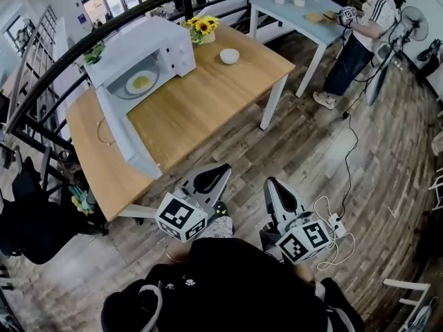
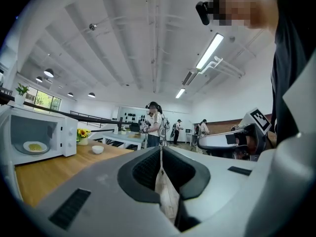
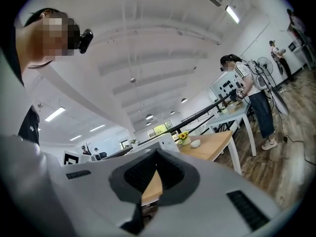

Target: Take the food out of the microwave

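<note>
A white microwave point(image 1: 149, 54) stands on the wooden table point(image 1: 201, 109), its door point(image 1: 128, 133) swung open toward me. Inside lies a plate with yellow food point(image 1: 142, 82); the left gripper view shows that plate point(image 2: 34, 146) at far left. My left gripper point(image 1: 216, 173) and right gripper point(image 1: 272, 184) hover side by side over the floor, short of the table's near edge, pointing level at it. Both sets of jaws are shut and hold nothing, which the left gripper view point(image 2: 161, 149) and the right gripper view point(image 3: 157, 154) show as well.
A vase of sunflowers point(image 1: 203, 28) and a small white bowl point(image 1: 229, 56) sit on the table beyond the microwave. A person point(image 1: 360, 33) stands at a pale blue table point(image 1: 304, 19) at the back right. Cables and a power strip point(image 1: 336, 223) lie on the floor. A black railing point(image 1: 69, 47) runs behind.
</note>
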`<state>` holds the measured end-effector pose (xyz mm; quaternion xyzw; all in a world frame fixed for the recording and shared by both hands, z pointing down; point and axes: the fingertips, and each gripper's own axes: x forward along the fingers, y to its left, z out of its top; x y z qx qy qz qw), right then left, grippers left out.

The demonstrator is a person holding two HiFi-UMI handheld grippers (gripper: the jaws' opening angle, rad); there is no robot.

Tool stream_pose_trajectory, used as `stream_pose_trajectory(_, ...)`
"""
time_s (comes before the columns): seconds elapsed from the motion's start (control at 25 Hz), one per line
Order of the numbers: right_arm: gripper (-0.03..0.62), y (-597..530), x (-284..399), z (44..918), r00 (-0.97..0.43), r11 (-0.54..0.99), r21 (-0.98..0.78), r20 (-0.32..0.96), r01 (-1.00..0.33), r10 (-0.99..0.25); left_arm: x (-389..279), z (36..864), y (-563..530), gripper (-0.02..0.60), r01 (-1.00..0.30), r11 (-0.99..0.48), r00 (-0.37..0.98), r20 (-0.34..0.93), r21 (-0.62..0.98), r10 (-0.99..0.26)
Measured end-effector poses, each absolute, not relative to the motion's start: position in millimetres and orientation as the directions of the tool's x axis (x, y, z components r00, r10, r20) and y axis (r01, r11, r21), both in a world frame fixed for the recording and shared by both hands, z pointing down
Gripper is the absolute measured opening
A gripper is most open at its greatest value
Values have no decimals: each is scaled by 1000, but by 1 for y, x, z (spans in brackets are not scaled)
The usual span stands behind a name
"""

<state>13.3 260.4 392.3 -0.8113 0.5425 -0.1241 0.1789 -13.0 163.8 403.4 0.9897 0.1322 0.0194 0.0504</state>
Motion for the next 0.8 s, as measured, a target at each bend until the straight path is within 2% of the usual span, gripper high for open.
stream_pose_trajectory(0.6,2,180,83,382,393,-383,-392,57,-837,-918,46,406,66,21,188,-967,982,-1,170,190)
stream_pose_trajectory(0.8,2,153,101,375,398,-378,-382,30,-843,-917,55,406,34,21,145,-974,989,-15,173,145)
